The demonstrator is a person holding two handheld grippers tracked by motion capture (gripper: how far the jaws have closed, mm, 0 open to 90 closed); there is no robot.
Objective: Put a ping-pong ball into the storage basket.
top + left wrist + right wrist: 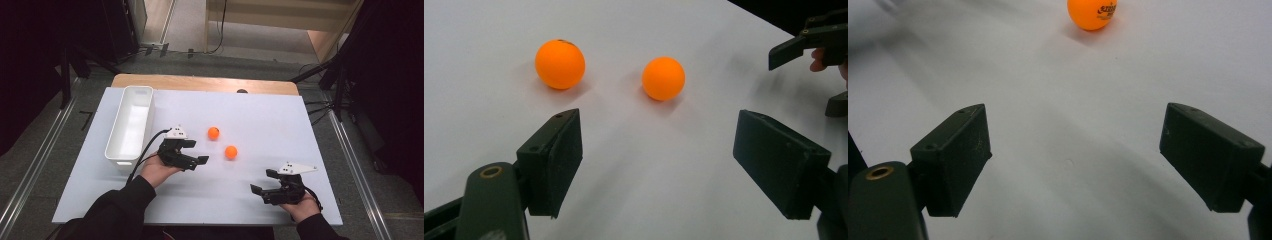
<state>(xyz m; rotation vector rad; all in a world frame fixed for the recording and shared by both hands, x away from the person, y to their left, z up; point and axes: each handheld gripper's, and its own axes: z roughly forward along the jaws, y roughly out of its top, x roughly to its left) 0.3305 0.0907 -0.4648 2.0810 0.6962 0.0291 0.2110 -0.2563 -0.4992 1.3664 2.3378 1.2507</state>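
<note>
High view, nearest edge first. My right gripper [260, 181] rests low on the white sheet [280, 125], held from below by a hand [303, 207]; its jaws stand wide apart with nothing between them. In the right gripper view one orange ball [1092, 13] lies well ahead of the spread jaws, slightly right of centre, with printed lettering facing me.

My left gripper [196, 151] sits farther in and to the other side, held in the other hand [156, 170] below a dark sleeve [117, 210], a cable [145, 150] trailing back from it. Its jaws are also spread and empty. In the left gripper view the near ball [663, 78] lies ahead between the jaws and the far ball [560, 64] ahead and to that view's left, the two apart.

In the high view the near ball [231, 152] lies just beyond the left gripper's tips, between the two grippers, and the far ball [214, 133] a little past it.

Beside the left gripper, on its outer side, a long white bin [130, 125] stands lengthwise on the sheet.

Beyond the sheet shows the wooden table edge [200, 82], then grey carpet [200, 62], floor rails [30, 165] and black stands [340, 75].
</note>
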